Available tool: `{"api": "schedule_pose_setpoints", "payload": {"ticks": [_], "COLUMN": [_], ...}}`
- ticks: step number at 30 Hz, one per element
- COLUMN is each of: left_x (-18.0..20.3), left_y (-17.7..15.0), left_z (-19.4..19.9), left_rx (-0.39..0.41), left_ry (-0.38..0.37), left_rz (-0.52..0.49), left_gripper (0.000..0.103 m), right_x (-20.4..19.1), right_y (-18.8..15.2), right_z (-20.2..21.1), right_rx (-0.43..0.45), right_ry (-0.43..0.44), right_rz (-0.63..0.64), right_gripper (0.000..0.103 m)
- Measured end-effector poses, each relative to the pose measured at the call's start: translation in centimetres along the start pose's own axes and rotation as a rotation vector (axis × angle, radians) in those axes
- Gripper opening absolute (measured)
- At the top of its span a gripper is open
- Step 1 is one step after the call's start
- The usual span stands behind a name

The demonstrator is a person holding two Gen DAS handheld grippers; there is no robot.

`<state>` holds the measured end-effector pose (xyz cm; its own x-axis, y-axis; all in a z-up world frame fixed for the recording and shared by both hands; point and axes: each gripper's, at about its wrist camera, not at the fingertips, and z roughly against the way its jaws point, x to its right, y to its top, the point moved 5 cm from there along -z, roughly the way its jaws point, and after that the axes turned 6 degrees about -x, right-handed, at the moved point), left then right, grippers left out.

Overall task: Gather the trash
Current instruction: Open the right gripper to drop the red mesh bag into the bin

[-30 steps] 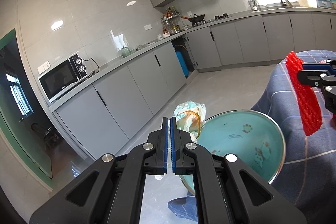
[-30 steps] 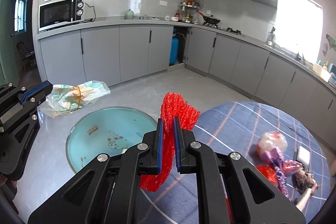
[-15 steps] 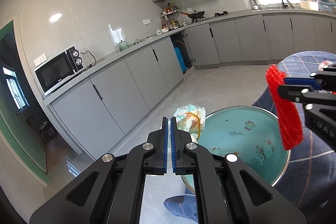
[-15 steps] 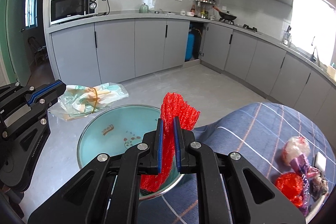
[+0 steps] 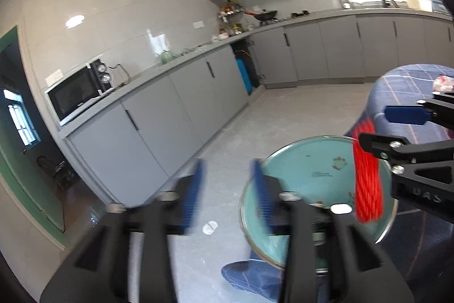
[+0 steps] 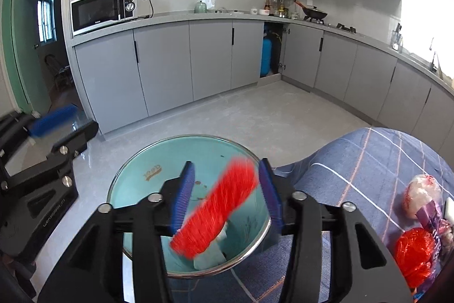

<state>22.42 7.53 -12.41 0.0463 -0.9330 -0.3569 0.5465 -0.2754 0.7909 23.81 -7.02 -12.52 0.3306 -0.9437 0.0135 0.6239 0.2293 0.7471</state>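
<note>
Both tools are over the teal bin [image 6: 159, 189], which stands on the kitchen floor just beside the round surface [image 6: 369, 161] with its blue checked cloth. The right hand-held gripper [image 6: 225, 190] has just been opening: its blue pads stand spread, and the red foam net [image 6: 217, 209] is between them but blurred and tilted, no longer pinched, so it looks to be dropping into the bin. The same net shows in the left wrist view as a red streak [image 5: 367, 172] hanging over the bin's far rim [image 5: 317, 141]. The left hand-held gripper [image 5: 227, 195] has also just been opening; its pads are spread with nothing between them. A pale, crumpled wrapper [image 6: 210, 257] lies at the bottom of the bin under the net, which suggests at least one piece is already collected. So the task seems partly done: one wrapper is in and the net is about to join it. Still left on the cloth, well apart from the bin, are a red plastic bag [image 6: 414, 252], a pinkish-white wad [image 6: 422, 195] and a purple wrapper [image 6: 434, 220] near the edge of the picture; those would have to be fetched next.
</note>
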Motion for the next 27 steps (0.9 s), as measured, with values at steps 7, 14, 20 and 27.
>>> {"api": "schedule_pose_setpoints", "payload": {"ticks": [7, 14, 20, 27], "left_x": [-0.9, 1.1, 5.1, 11.6], "left_y": [-0.2, 0.2, 0.5, 1.0], "left_z": [0.4, 2.3, 4.3, 6.9], "left_rx": [-0.003, 0.03, 0.054, 0.077], "left_ry": [0.027, -0.009, -0.088, -0.202], "left_rz": [0.013, -0.021, -0.068, -0.126], "left_gripper": [0.07, 0.081, 0.082, 0.083], "right_x": [0.3, 2.5, 5.9, 10.7], "right_y": [-0.3, -1.5, -3.9, -8.4], "right_z": [1.3, 4.4, 8.0, 12.3], "right_rx": [0.016, 0.028, 0.043, 0.044], "right_ry": [-0.006, -0.061, -0.152, -0.277], "right_rz": [-0.02, -0.064, -0.096, -0.183], "right_gripper": [0.057, 0.06, 0.064, 0.066]}}
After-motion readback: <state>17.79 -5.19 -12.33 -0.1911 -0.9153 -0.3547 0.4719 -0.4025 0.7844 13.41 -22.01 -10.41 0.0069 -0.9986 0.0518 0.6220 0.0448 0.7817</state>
